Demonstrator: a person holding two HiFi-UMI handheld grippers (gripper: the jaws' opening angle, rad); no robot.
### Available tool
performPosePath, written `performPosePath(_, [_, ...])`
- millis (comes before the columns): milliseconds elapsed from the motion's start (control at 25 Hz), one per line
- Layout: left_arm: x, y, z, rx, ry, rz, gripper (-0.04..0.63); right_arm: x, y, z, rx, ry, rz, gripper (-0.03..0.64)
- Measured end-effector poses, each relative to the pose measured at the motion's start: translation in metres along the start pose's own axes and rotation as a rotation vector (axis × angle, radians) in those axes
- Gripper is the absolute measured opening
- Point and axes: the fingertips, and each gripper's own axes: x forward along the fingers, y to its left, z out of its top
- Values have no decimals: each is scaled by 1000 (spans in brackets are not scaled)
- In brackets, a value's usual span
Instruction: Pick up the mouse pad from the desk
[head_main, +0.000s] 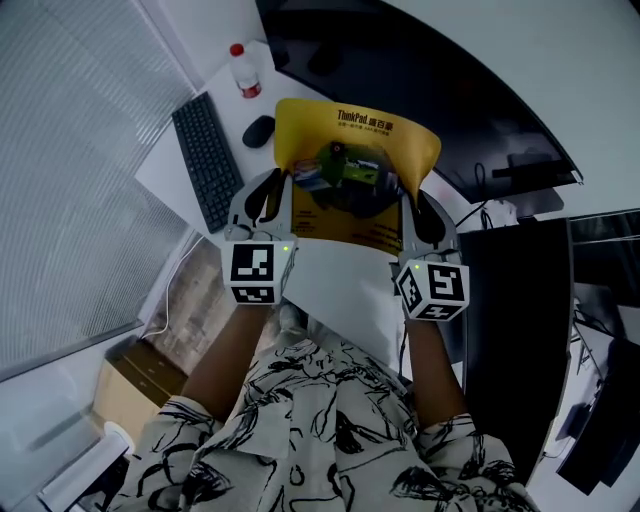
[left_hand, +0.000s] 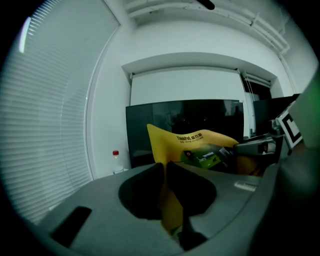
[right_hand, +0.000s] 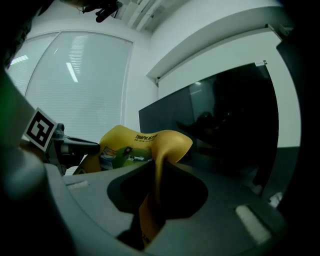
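Plainly, the mouse pad (head_main: 355, 130) is clamped at either side by the left gripper (head_main: 283, 182) and the right gripper (head_main: 416, 203); its pinched edges are hidden inside the jaws.

The yellow mouse pad (head_main: 320, 125), with a green printed picture, hangs aloft, bowed, pinched at both sides.

The white desk (head_main: 165, 170) carries a black keyboard (head_main: 207, 160) along its left side. A black mouse (head_main: 258, 131) lies just beside the keyboard's far end, and a clear bottle (head_main: 245, 75) with a red cap stands upright beyond both. A dark monitor (head_main: 400, 60) stands at the desk's far side.
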Motion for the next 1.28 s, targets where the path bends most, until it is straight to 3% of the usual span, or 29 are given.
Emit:
performPosePath(320, [-29, -7, 62, 30, -134, -51, 48, -38, 10, 60, -56, -125, -43, 72])
performPosePath(800, [-9, 1, 42, 4, -296, -162, 46, -38, 16, 46, -130, -237, -117, 72])
performPosePath(1040, [1, 16, 44, 43, -278, -149, 47, -19, 17, 39, -78, -254, -89, 74])
performPosePath(1160, [1, 4, 40, 17, -271, -169, 46, -30, 10, 41, -93, -222, -107, 74])
performPosePath(1280, [-5, 3, 44, 45, -290, -158, 48, -30, 11, 40, -75, -261, -99, 75])
